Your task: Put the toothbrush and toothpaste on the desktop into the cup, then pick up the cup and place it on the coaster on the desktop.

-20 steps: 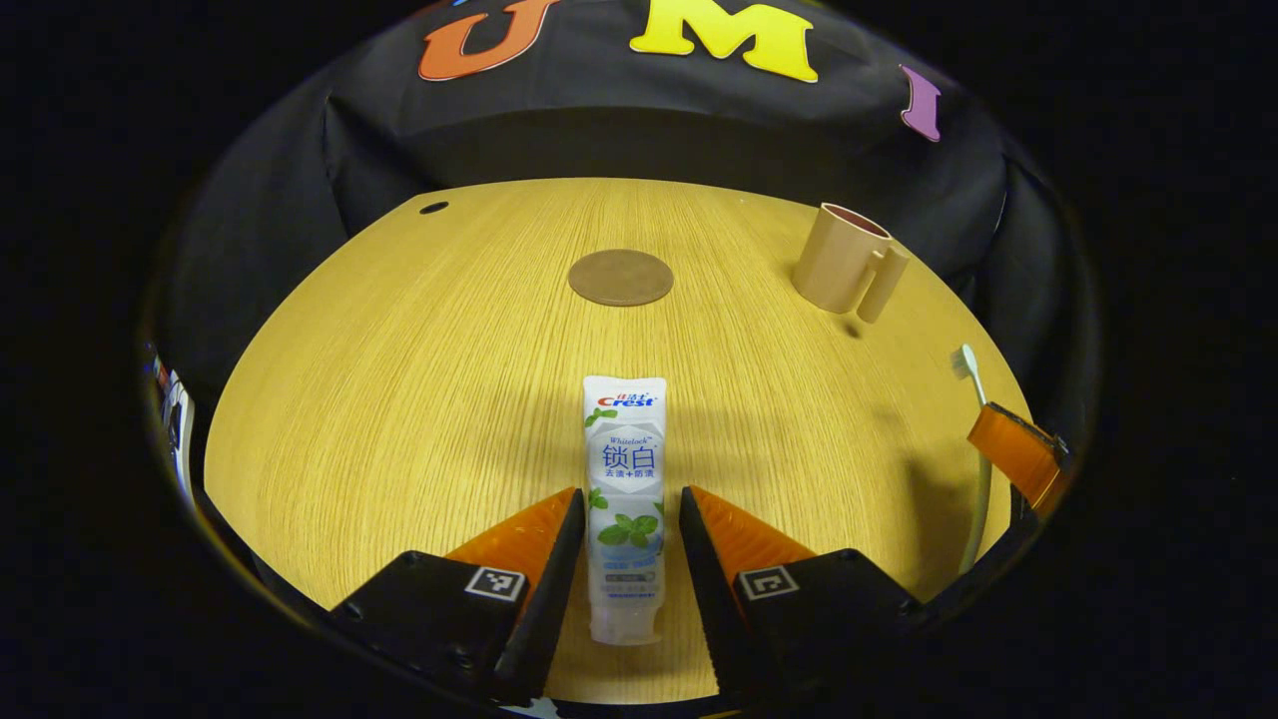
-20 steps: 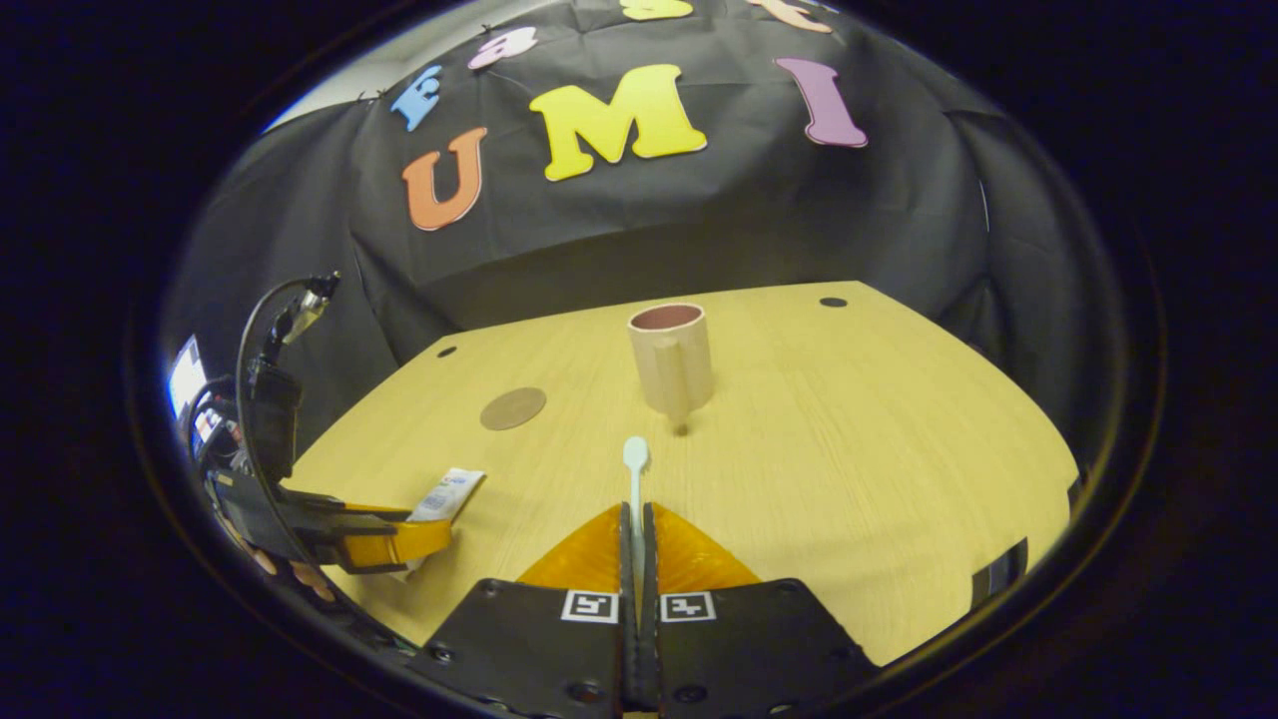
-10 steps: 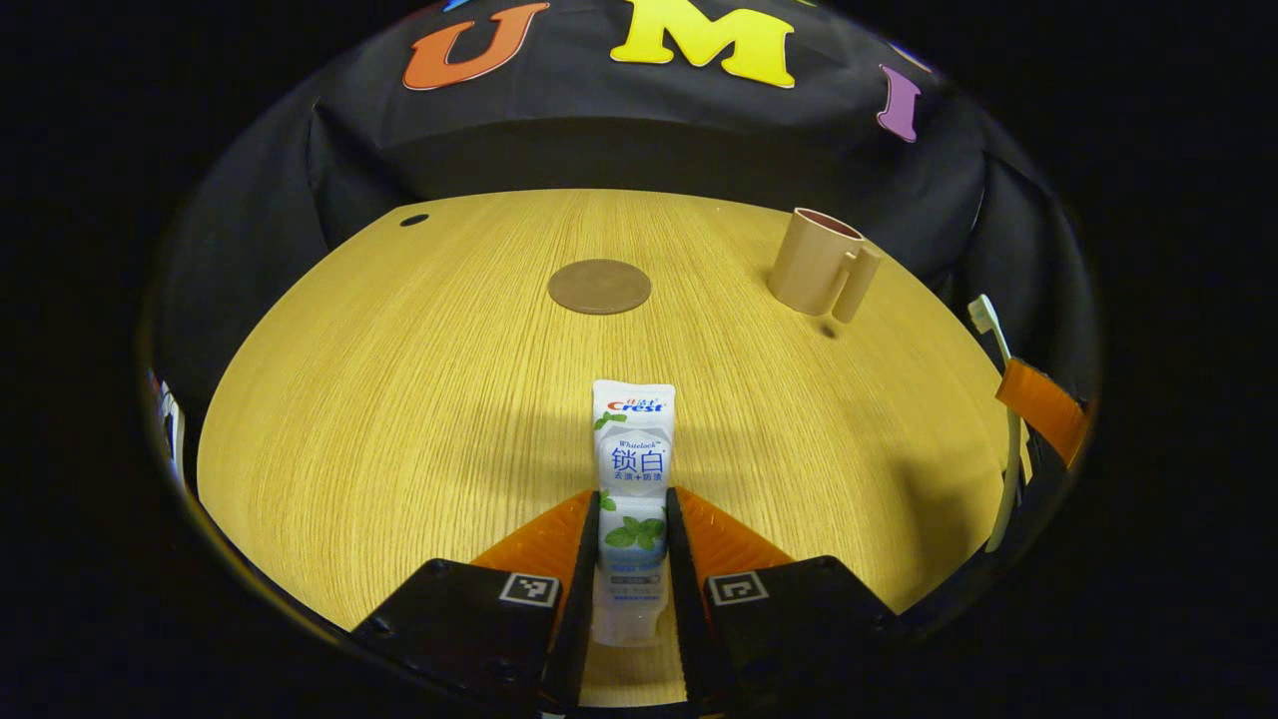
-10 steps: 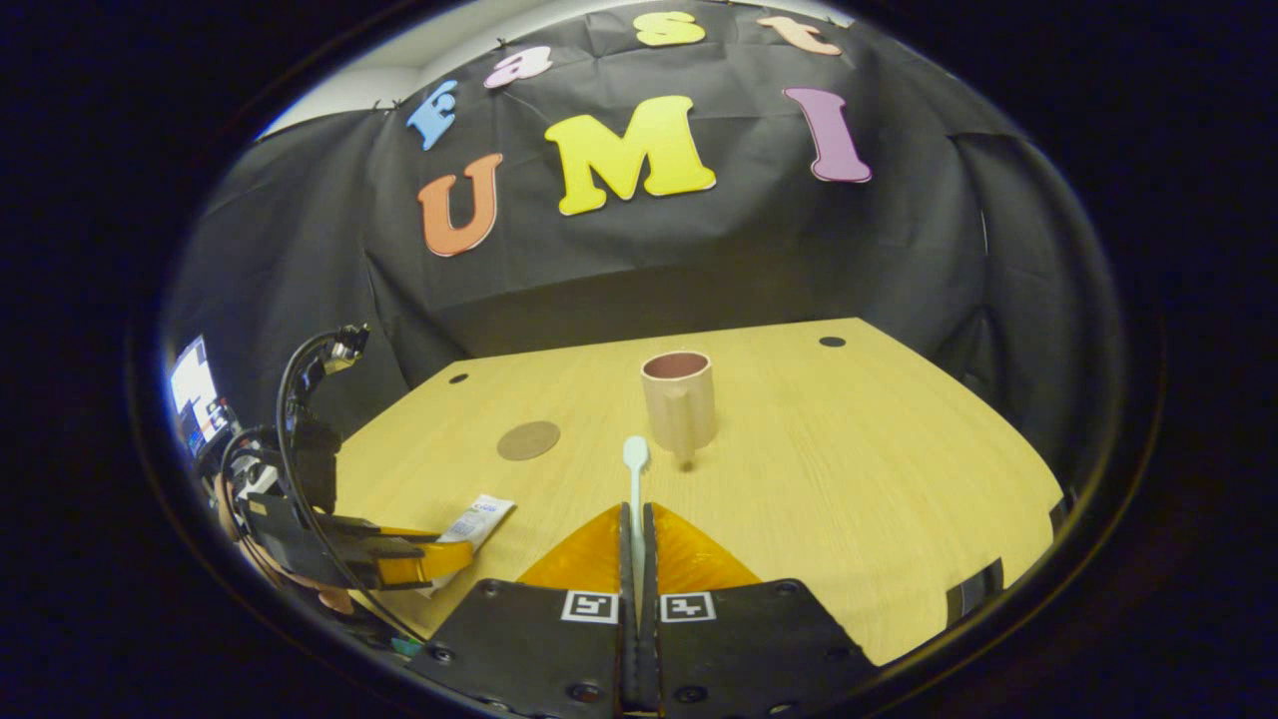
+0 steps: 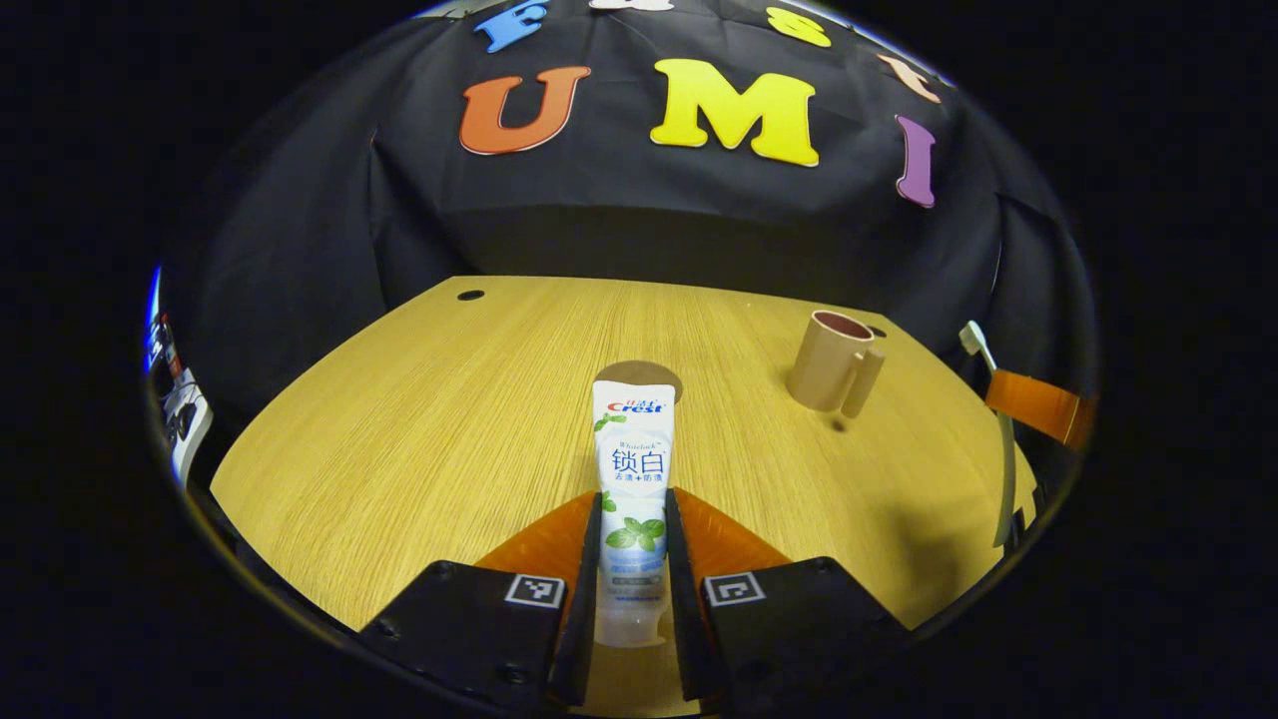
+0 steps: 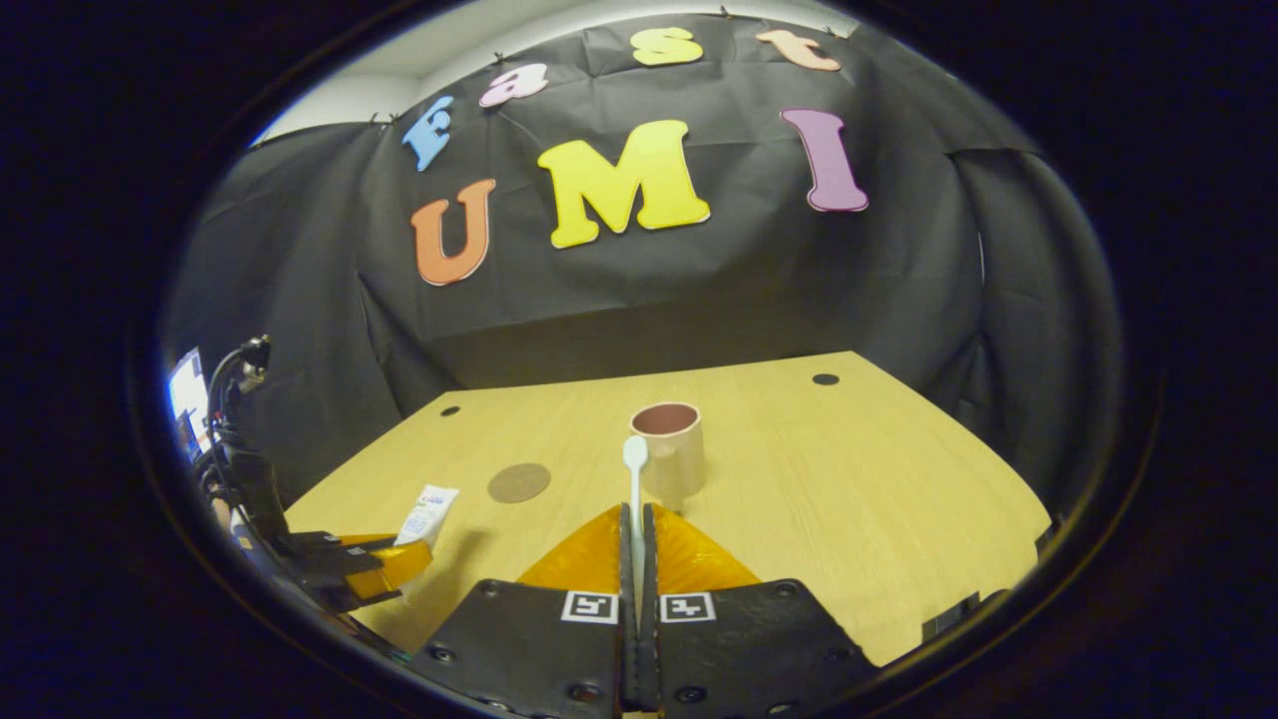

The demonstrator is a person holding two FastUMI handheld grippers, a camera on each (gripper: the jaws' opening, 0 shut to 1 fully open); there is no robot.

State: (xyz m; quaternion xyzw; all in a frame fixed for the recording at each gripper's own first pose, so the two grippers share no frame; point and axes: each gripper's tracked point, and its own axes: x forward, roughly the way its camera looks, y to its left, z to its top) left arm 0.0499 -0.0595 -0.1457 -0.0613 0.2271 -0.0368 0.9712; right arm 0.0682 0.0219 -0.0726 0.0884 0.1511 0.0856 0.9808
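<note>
My left gripper (image 5: 633, 504) is shut on the lower half of a white toothpaste tube (image 5: 633, 449), which is lifted off the wooden desktop (image 5: 419, 419) and hides part of the round brown coaster (image 5: 649, 374). In the right gripper view my right gripper (image 6: 636, 519) is shut on a white toothbrush (image 6: 635, 469), head pointing at the beige cup (image 6: 669, 454). The cup (image 5: 834, 361) stands upright at the right with its handle toward me. The left gripper (image 6: 384, 559) with the tube (image 6: 426, 511) sits at the lower left there, near the coaster (image 6: 518, 482). The right gripper's finger (image 5: 1038, 411) and toothbrush (image 5: 998, 429) show at the far right.
The desktop has small dark holes near its back corners (image 5: 469, 296) (image 6: 825, 379). Black cloth walls close the booth behind and at the sides. Cables and equipment (image 6: 225, 419) hang at the left edge in the right gripper view.
My left gripper closed on the toothpaste and lifted it off the desktop. My right gripper has risen with the toothbrush, whose head now overlaps the cup in its view.
</note>
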